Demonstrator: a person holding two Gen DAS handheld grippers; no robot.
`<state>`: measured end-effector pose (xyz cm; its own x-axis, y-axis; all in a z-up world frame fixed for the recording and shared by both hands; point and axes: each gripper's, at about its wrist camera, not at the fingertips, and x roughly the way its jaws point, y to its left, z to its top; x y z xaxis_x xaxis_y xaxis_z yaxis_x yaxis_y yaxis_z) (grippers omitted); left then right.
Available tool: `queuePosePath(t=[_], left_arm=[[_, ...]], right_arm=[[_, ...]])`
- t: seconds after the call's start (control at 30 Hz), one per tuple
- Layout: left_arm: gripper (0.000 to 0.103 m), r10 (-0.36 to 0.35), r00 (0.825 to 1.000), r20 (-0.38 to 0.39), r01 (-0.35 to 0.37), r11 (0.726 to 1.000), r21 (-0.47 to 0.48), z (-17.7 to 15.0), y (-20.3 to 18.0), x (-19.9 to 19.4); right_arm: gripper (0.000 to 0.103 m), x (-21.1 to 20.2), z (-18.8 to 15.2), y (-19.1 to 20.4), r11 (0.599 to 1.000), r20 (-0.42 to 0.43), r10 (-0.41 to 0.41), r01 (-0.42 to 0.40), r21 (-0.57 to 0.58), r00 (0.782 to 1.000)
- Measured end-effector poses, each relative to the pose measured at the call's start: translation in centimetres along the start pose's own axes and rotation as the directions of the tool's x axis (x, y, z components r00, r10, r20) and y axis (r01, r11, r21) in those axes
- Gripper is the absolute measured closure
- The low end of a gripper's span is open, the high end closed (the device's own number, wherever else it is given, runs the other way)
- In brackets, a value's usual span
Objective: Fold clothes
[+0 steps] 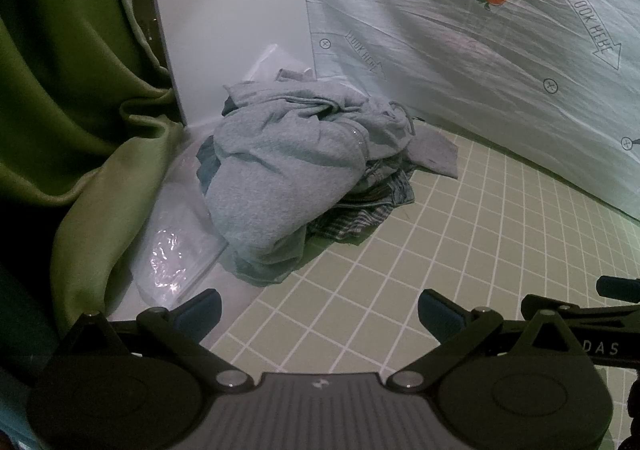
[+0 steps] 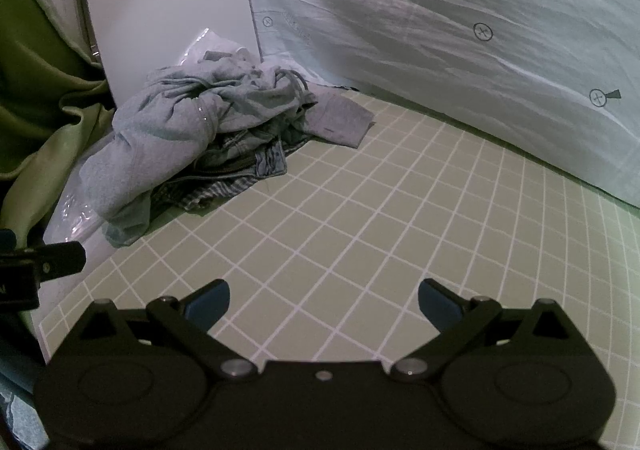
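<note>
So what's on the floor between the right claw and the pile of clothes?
Nothing. The right wrist view shows only bare green grid mat between the open right gripper and the clothes pile.

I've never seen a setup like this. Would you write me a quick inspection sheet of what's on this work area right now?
Surface: green grid mat, mostly bare.
Job's things: crumpled pile, grey sweatshirt on top, denim garment and plaid garment under it; nothing folded yet.
Clutter: clear plastic bag beside the pile.
Grippers: left hand-held gripper open, empty, short of the pile; right hand-held gripper open, empty, over bare mat.
Cables: nothing seen.
Surroundings: green curtain, white panel, pale printed sheet marked "LOOK HERE".
</note>
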<state>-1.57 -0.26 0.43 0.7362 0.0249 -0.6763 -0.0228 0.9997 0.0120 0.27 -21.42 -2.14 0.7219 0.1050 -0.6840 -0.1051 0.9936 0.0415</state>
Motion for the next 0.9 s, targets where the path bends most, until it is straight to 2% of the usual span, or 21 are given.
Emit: queuePosePath(t=[0.9], left_arm=[[0.0, 0.006, 1.0, -0.016, -0.007, 1.0, -0.004, -0.15, -0.31, 0.47]], right_arm=[[0.001, 0.7, -0.16, -0.48, 1.0, -0.027, 0.002, -0.002, 0.012, 1.0]])
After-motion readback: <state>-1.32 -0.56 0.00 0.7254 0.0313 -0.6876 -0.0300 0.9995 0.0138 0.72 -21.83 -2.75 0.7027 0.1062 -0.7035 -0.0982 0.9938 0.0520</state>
